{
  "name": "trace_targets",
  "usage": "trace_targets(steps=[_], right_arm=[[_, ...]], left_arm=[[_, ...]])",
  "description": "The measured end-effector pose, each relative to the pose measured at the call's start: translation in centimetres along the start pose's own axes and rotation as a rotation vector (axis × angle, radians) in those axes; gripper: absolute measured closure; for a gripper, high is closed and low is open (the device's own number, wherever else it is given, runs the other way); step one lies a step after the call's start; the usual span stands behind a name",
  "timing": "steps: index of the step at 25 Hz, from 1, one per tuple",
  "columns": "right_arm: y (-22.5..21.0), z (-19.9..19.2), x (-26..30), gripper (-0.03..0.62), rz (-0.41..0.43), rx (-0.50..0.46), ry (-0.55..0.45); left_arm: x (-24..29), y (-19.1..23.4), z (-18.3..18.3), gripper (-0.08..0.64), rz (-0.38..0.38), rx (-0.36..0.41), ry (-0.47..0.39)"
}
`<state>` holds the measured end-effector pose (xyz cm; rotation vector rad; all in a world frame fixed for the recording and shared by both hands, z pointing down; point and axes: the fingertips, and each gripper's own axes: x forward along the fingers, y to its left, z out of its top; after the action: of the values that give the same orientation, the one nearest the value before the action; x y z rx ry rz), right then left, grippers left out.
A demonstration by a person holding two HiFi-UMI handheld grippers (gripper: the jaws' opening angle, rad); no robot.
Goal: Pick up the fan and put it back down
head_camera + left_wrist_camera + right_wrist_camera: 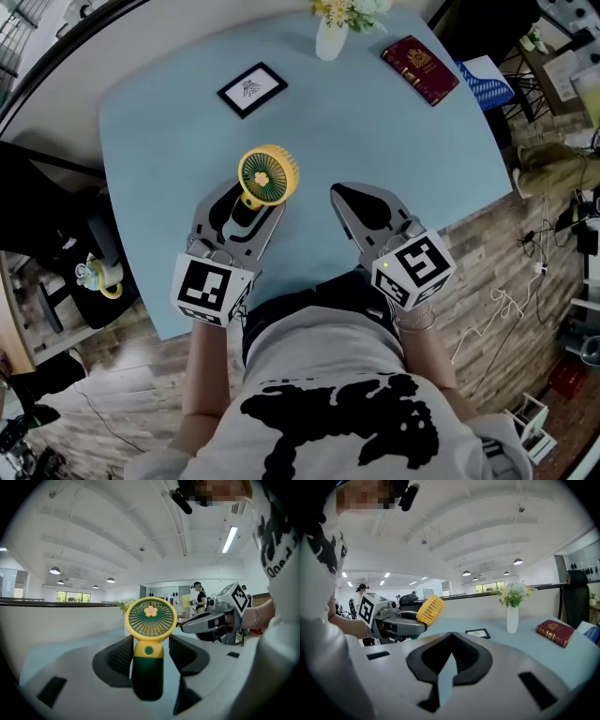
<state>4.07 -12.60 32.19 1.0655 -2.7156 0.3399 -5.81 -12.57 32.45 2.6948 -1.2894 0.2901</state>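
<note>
Head view: the small yellow-and-green handheld fan appears to stand on the pale blue bench, its dark handle inside the left gripper. The right gripper rests just beside it, not needed for so light a thing. A black-framed picture, a white vase of flowers and a red book sit well apart along the far edge.

Left gripper view: the fingers are spread round the handle. A sliver of bench shows on one side, so I judge no pinch yet.

Right gripper view: its fingers meet, pinching nothing. Beyond is a bright hall with a white ceiling.
</note>
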Motion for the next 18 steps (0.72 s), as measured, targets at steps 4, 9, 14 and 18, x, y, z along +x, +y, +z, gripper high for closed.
trace_targets(steps=[4,9,14,18], right_arm=[[-0.6,0.0,0.1,0.588,-0.004,0.002,0.004],[-1.9,-0.6,0.1,0.588,-0.018,0.022,0.011],[-3.8,-1.5,0.1,0.588,-0.034,0.049,0.027],[-5.6,-2.0,0.3,0.588,-0.036,0.066,0.033]], left_arm=[[0.7,0.4,0.1,0.313,-0.007,0.02,0.01],[2.0,1.2,0.0,0.313,-0.019,0.061,0.037],[4.1,1.7,-0.1,0.313,-0.029,0.097,0.07],[6.0,1.9,-0.4,0.313,-0.039,0.115,0.097]])
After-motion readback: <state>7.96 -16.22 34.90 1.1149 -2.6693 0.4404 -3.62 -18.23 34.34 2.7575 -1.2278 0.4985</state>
